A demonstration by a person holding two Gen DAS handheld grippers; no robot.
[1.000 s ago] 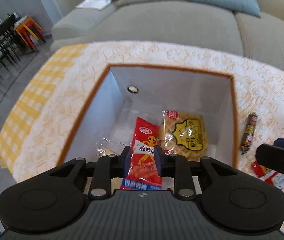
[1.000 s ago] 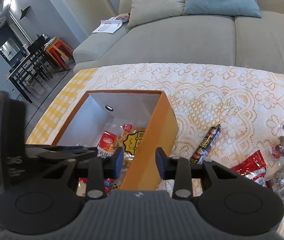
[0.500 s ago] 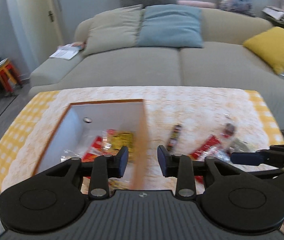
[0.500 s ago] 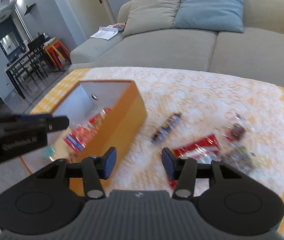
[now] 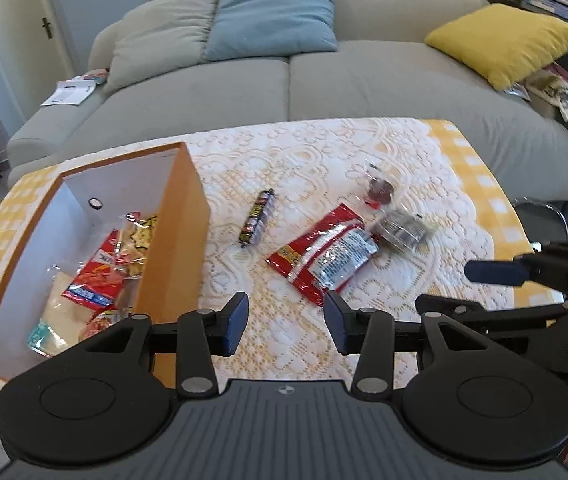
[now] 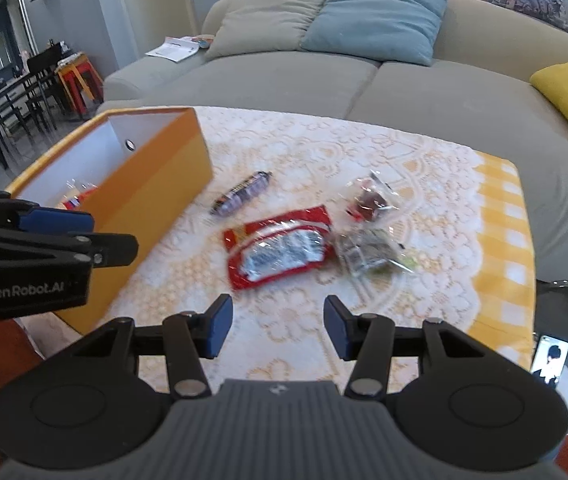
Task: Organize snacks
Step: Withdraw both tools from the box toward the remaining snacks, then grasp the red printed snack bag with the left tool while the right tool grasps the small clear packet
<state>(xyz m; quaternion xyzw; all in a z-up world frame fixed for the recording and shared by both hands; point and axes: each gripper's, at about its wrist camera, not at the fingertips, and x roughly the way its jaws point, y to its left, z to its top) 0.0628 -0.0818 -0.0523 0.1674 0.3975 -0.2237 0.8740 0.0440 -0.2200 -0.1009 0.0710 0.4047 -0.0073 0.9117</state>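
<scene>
An orange box (image 5: 176, 240) with white inner walls stands at the table's left and holds several snack packets (image 5: 100, 276). On the lace cloth lie a dark stick snack (image 5: 257, 218), a red and silver packet (image 5: 323, 254) and two clear packets (image 5: 379, 192) (image 5: 401, 230). My left gripper (image 5: 285, 322) is open and empty, above the cloth just right of the box. My right gripper (image 6: 274, 326) is open and empty, short of the red packet (image 6: 280, 248). The box also shows in the right wrist view (image 6: 152, 196).
A grey sofa (image 5: 284, 76) with blue, beige and yellow cushions runs behind the table. A phone (image 6: 549, 360) lies off the table's right corner. Dining chairs and red stools (image 6: 76, 76) stand far left.
My left gripper let go of the red packet in the box, opened, rose and swung right. My right gripper pulled back and right and opened wider.
</scene>
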